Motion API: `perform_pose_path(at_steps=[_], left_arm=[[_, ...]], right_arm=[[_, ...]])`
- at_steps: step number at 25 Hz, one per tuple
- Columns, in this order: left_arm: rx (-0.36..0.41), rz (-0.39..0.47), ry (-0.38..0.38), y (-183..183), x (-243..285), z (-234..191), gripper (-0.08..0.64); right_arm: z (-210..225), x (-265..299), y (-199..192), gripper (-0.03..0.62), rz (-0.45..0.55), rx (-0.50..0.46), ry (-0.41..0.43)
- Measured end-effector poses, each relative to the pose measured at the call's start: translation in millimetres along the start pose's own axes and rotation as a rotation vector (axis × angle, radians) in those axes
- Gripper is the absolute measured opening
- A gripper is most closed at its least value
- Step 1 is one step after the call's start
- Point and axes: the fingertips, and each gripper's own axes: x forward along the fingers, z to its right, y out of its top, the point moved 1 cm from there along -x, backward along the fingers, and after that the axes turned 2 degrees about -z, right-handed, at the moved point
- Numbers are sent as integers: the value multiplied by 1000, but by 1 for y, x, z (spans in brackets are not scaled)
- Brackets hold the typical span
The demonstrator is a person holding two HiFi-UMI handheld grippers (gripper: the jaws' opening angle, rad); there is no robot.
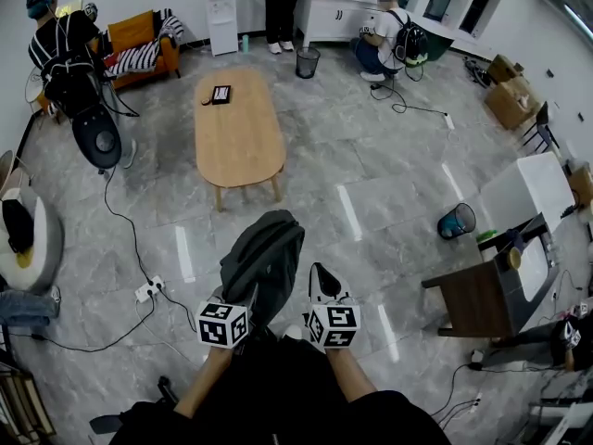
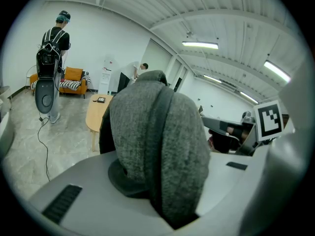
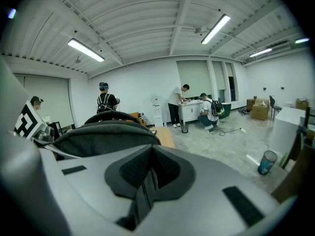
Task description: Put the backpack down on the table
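Observation:
A grey backpack hangs above the floor between my two grippers, short of the near end of the oval wooden table. My left gripper is shut on a thick grey padded part of the backpack, which fills the space between its jaws. My right gripper is shut on a thin dark strap, seen running between its jaws. The backpack's body bulges to the left in the right gripper view. The table shows behind the bag.
A small black device lies at the table's far end. A power strip with cables lies on the floor at left. A dark brown desk and a blue bin stand at right. People work at the back.

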Motion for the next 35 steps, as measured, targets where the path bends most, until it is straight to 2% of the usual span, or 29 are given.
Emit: perform_pose_path(at_steps=[11,22,28,35], left_arm=[[26,-2,-28,29,12,-27,75],[38,-21,-50,37,19,-52,75],[21,-49,-51,34,32,-61,75],[1,-58,-46,52,55,-70,75]], right_arm=[[-12,34,15,11,-4,0,-19],[-31,49,12,11,-23,6,-38],[-30,61,11,11,-36,2,-35],[-21,98,24,11,-39,5,-4]])
